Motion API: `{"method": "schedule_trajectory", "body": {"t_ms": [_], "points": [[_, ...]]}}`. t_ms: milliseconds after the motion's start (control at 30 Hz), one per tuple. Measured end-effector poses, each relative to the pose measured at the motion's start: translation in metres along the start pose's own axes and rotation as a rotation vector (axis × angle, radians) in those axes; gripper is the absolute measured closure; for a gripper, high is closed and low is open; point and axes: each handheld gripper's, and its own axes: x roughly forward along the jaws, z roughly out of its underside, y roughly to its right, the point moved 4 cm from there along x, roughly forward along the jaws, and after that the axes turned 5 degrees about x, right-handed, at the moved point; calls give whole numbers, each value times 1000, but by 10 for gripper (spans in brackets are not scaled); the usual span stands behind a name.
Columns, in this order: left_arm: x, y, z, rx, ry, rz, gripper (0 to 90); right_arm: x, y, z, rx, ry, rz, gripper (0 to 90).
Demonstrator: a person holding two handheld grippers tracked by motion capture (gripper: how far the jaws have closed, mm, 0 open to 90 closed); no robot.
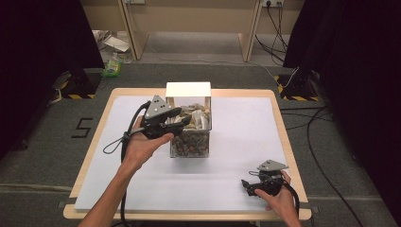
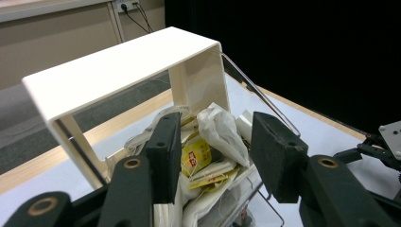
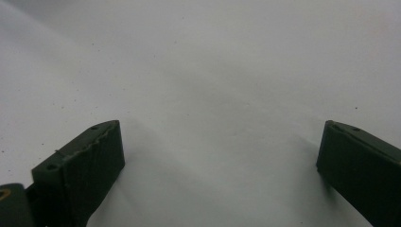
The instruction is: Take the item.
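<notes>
Sachets [image 2: 208,151] in the clear box [image 1: 190,142] lie between the left hand-held gripper's [image 2: 210,142] open, empty jaws

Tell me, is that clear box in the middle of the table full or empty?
Full. The clear box holds dark pieces low down, and paper sachets heap up to its rim under the left gripper.

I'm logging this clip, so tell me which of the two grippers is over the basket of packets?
The left gripper. It is raised over the basket, jaws open around the packets. The right gripper sits low on the white sheet near the table's front right corner.
</notes>
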Motion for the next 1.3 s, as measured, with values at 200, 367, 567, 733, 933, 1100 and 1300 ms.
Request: {"method": "schedule_trajectory", "body": {"t_ms": [200, 367, 567, 733, 933, 1100, 1300], "points": [[10, -2, -4, -14, -10, 3, 551, 0, 0, 0, -1, 0, 0, 22], [17, -1, -8, -21, -19, 9, 575, 0, 0, 0, -1, -1, 0, 21], [27, 0, -9, -27, -31, 11, 614, 0, 0, 0, -1, -1, 0, 21], [35, -1, -6, -41, -64, 9, 632, 0, 0, 0, -1, -1, -1, 21], [43, 0, -1, -32, -102, 8, 713, 0, 0, 0, -1, -1, 0, 21], [44, -2, 2, -10, -107, 6, 846, 0, 0, 0, 0, -1, -1, 20], [38, -3, 1, -12, -89, 13, 877, 0, 0, 0, -1, -1, -1, 21]]}}
